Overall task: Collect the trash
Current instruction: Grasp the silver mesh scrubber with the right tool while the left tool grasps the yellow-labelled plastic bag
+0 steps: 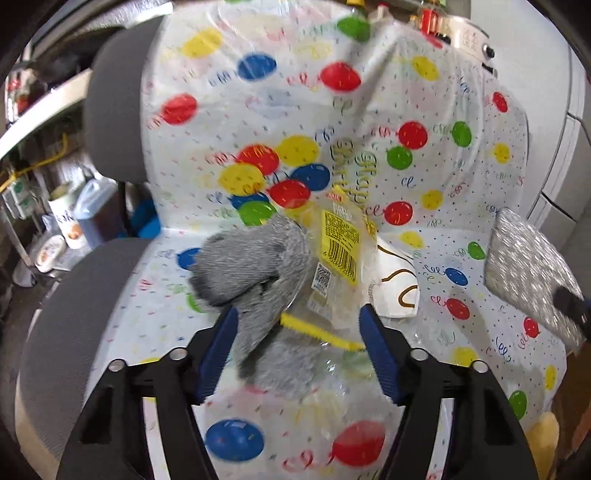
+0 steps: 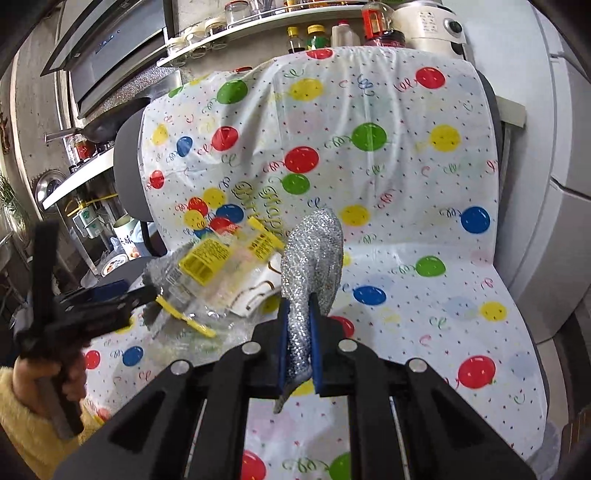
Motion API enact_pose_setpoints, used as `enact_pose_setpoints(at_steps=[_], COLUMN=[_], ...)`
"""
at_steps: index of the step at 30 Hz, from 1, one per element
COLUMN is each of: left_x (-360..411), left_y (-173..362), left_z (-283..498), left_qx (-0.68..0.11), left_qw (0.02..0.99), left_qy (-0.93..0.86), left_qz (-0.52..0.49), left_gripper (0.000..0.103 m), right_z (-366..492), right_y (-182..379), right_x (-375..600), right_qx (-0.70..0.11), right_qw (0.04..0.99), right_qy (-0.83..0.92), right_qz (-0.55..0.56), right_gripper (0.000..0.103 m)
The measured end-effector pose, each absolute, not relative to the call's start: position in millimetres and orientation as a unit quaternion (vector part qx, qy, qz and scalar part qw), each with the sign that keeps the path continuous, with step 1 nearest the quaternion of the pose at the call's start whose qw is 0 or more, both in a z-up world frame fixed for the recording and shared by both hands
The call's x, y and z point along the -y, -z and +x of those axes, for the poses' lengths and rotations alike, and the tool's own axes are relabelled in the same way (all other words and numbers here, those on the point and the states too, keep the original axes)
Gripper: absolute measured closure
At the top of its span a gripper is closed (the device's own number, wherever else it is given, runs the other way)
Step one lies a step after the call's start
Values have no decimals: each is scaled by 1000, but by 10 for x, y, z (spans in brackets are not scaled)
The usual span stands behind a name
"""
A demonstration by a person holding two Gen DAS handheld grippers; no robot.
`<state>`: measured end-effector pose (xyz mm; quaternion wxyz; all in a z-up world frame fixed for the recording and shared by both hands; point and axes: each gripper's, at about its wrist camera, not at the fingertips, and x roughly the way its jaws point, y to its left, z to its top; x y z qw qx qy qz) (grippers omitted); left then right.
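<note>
A: Where was the trash?

B: On the seat of a grey chair (image 2: pixel 127 155) draped in a balloon-print plastic cover (image 2: pixel 406 206). From the right wrist view, a silver glitter pad (image 2: pixel 314 254) stood up at twelve o'clock from the right gripper (image 2: pixel 297 339), whose blue pads were pressed tight on its lower end, lifting it clear of the seat.

A: And the rest of it?

B: At about ten o'clock from that pad lay a clear plastic wrapper with yellow labels (image 2: pixel 207 262), touching a grey fuzzy cloth (image 1: pixel 255 258) and a white paper piece with brown lines (image 1: pixel 397 288). In the left wrist view the wrapper and cloth sat right at the tips of the left gripper (image 1: pixel 299 321).

A: Was it gripping them?

B: No. Its fingers (image 1: pixel 380 354) stood apart on either side of the heap; the cloth brushed the left one, but nothing was pinched. No earlier picture was there to compare.

A: Anything around the chair?

B: A hand (image 2: pixel 66 373) in a yellow fleece sleeve (image 2: pixel 22 417) held the left tool at eight o'clock in the right view. Behind the chair, at eleven to twelve o'clock, ran a shelf with bottles and jars (image 2: pixel 314 37), and a white appliance (image 2: pixel 428 26) stood at one o'clock.
</note>
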<state>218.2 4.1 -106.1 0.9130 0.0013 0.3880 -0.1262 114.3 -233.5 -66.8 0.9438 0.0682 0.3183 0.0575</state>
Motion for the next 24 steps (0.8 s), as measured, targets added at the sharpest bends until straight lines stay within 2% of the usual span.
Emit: enact_pose_setpoints(at_steps=[6,8,16,18,24], left_x=[155,219,108,80,119], left_y=[1220,1272,965,855,567], left_z=[2468,2503,2108,1995,1758], left_qx=[-402,-408,-360,-343,-308], left_qw=[906,904,918,920,922], left_qy=[124,119,167,188,232], left_qz=[31,52,10,-5,-33], left_gripper=[39,58,96,99,100], right_z=[1124,1115,997,939,763], right_y=[763,774,702,670,573], right_x=[2397,2412,2492,2515,2621], right_qx=[-328,-328,-313,-305,-290], right_qw=[941,940,946,948,951], right_qy=[-54,-52,-40,-38,-33], right_qz=[72,72,81,86,99], right_gripper=[93,93,93,93,93])
